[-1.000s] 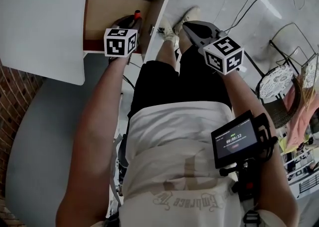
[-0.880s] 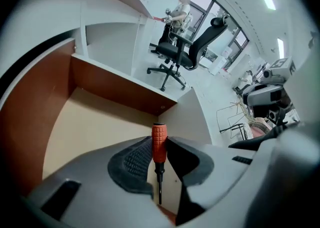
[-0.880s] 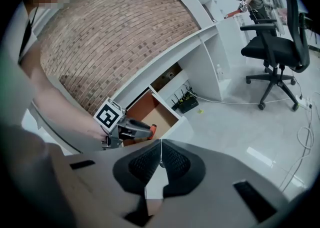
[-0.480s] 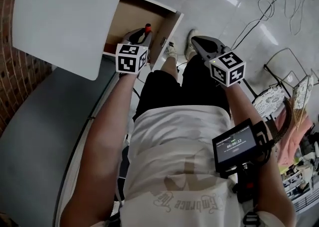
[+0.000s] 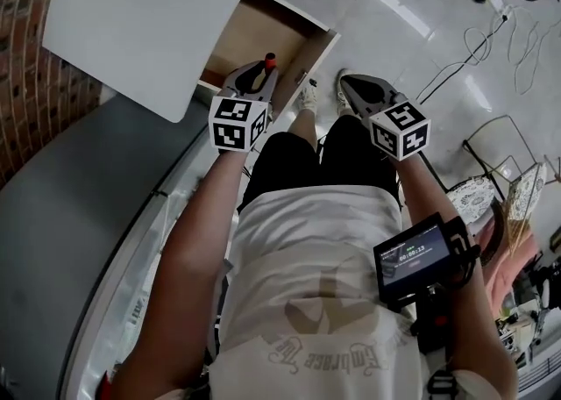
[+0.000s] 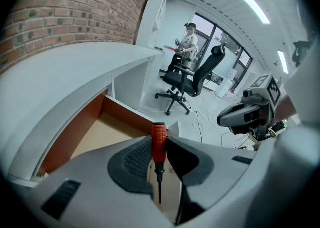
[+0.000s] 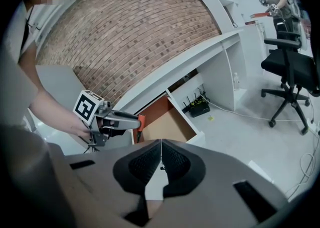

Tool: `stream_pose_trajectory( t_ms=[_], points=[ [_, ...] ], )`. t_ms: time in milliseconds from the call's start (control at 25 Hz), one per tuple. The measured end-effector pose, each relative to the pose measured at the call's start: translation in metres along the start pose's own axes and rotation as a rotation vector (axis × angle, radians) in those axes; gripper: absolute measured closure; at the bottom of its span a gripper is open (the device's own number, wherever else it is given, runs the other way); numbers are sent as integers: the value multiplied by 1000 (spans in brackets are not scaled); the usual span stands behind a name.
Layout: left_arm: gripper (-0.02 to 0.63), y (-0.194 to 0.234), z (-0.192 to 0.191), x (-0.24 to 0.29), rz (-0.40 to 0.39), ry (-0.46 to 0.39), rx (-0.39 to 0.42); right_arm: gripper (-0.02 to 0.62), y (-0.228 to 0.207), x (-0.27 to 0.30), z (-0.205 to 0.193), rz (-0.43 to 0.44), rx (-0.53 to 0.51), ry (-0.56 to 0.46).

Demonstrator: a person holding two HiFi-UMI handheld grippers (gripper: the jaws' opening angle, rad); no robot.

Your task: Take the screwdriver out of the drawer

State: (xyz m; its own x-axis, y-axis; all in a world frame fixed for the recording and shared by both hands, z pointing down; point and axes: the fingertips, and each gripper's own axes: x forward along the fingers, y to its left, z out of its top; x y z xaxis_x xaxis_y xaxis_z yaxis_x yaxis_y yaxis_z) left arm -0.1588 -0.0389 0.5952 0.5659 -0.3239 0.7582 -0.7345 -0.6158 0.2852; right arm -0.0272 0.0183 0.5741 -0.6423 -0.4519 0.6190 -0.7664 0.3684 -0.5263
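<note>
My left gripper (image 6: 159, 148) is shut on the screwdriver (image 6: 158, 144), pinching its red handle with the dark shaft pointing down towards me. It hangs above the open wooden drawer (image 6: 107, 132), clear of the drawer floor. In the head view the left gripper (image 5: 259, 74) holds the screwdriver's red handle (image 5: 269, 62) over the drawer (image 5: 263, 32) that juts from under the white counter (image 5: 149, 17). My right gripper (image 7: 160, 158) is shut with nothing between its pads, held over the floor to the right of the drawer. The right gripper view also shows the left gripper (image 7: 132, 119) with the screwdriver (image 7: 140, 122).
A white counter runs along a brick wall (image 6: 65, 7). A black office chair (image 6: 192, 79) stands on the pale floor beyond the drawer, with a person (image 6: 186, 44) behind it. Cables (image 5: 473, 30) lie on the floor at the right. My legs and shoes (image 5: 307, 96) are beside the drawer.
My left gripper has risen out of the drawer with the screwdriver in it. The right gripper has lifted a little, still shut. The head view has swung, so the counter sits further right.
</note>
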Motion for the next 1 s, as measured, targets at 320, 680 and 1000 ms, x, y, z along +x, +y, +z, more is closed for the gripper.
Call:
stream_pose_trajectory(
  t_ms=[320,680,1000],
  points=[
    [505,-12,19,-46,80,-92,-76,572,28,-9,35,80,-101,-12],
    [503,-22,38,-102,188,-215,-143,572,57,-27,72,163,-143,-53],
    [503,-38,38,-145,268,-302,-183,572,85,-53,78,229,-243,-54]
  ],
)
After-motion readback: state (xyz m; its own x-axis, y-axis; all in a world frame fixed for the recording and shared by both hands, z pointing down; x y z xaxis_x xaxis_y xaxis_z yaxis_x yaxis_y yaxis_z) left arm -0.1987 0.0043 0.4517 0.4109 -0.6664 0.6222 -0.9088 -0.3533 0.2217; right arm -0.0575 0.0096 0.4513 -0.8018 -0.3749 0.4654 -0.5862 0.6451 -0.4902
